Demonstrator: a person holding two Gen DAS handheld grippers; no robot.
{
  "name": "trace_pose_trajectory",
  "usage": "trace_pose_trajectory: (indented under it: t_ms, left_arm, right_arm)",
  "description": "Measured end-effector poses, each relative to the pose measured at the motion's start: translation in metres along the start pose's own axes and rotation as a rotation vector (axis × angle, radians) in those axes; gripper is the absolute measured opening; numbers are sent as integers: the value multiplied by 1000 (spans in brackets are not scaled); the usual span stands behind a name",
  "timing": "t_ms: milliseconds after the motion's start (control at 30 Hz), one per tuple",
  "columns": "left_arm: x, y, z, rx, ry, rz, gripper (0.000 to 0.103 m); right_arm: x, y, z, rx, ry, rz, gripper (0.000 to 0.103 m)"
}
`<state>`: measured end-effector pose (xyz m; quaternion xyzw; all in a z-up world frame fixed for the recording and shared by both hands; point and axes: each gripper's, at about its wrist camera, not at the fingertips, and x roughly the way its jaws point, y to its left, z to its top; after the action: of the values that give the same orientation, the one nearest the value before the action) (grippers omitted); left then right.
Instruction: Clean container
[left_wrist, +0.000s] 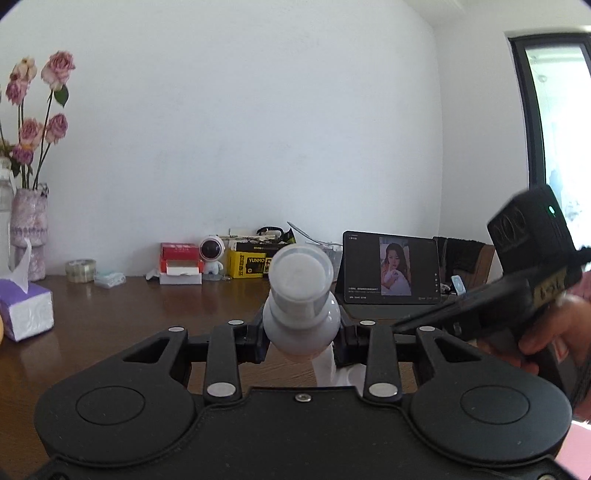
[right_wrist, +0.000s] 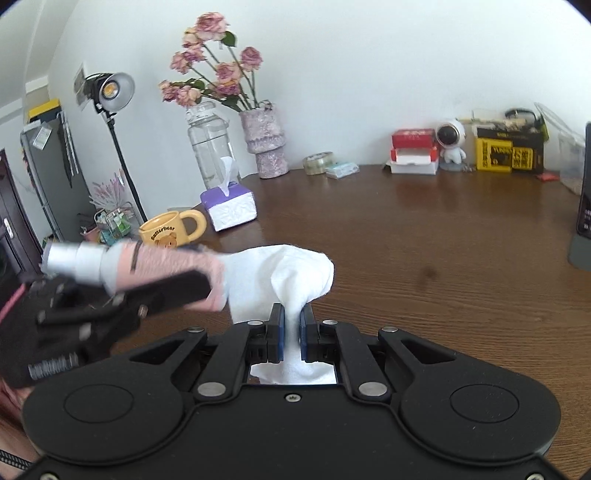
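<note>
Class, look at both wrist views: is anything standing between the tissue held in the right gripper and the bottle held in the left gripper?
Nothing visible does. The right gripper pinches the white tissue, whose bulge lies right beside the bottle clamped in the left gripper, above the wooden table.

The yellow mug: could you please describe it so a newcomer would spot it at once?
Start at the wooden table and follow its left edge to the purple tissue box. The mug stands just left of it, the only yellow cup there, with a bear picture and a big loop handle.

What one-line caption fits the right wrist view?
Right tool pinches a white tissue against the pink bottle.
</note>
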<state>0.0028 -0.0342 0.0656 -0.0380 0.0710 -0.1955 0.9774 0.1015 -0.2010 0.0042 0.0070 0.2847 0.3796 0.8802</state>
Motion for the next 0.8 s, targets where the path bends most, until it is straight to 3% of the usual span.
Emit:
trace_pose_trajectory:
  t_ms: [233, 433, 533, 733, 800]
  left_arm:
    - [25, 27, 6, -157, 36, -10, 33]
    - [29, 26, 7, -204, 58, -10, 33]
    - [30, 27, 8, -231, 63, -16, 33]
    - [31, 31, 11, -272, 83, -11, 33]
    - [35, 35, 11, -304, 107, -5, 33]
  right_arm:
    - [-7, 45, -19, -150, -148, 51, 8]
    - [-20, 79, -26, -264, -295, 96, 8]
    - [-24, 81, -31, -263, -370, 111, 8]
    - [-22, 71, -40, -244, -406, 60, 8]
    - [-17, 74, -44, -299, -422, 18, 8]
